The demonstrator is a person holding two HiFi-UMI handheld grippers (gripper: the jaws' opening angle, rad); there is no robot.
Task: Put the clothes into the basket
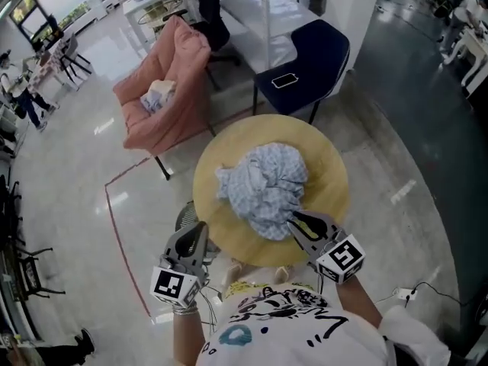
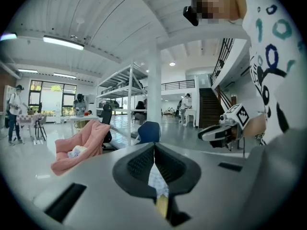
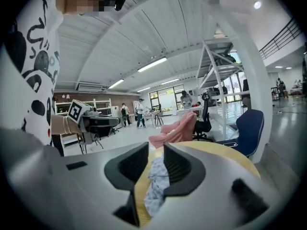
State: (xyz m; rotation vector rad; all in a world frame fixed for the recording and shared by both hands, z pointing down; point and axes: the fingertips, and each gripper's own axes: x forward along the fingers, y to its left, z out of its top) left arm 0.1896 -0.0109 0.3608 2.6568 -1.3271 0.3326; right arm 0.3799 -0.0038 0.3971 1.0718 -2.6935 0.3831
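A crumpled pile of blue-and-white checked clothes (image 1: 265,185) lies in the middle of a round yellow table (image 1: 324,166). My right gripper (image 1: 294,219) points at the pile's near edge. In the right gripper view its jaws (image 3: 154,147) stand a little apart, with the cloth (image 3: 154,178) showing in the gap and not pressed by the pads. My left gripper (image 1: 199,229) hovers at the table's near left edge, away from the pile. Its jaws (image 2: 154,146) meet at the tips and hold nothing. A grey meshed thing (image 1: 183,216), perhaps the basket, shows under that edge.
A pink armchair (image 1: 171,90) with a light bundle on its seat stands beyond the table to the left. A dark blue chair (image 1: 305,63) with a phone on it stands behind the table. A red tape line (image 1: 122,231) marks the floor. A white pillar rises at the back.
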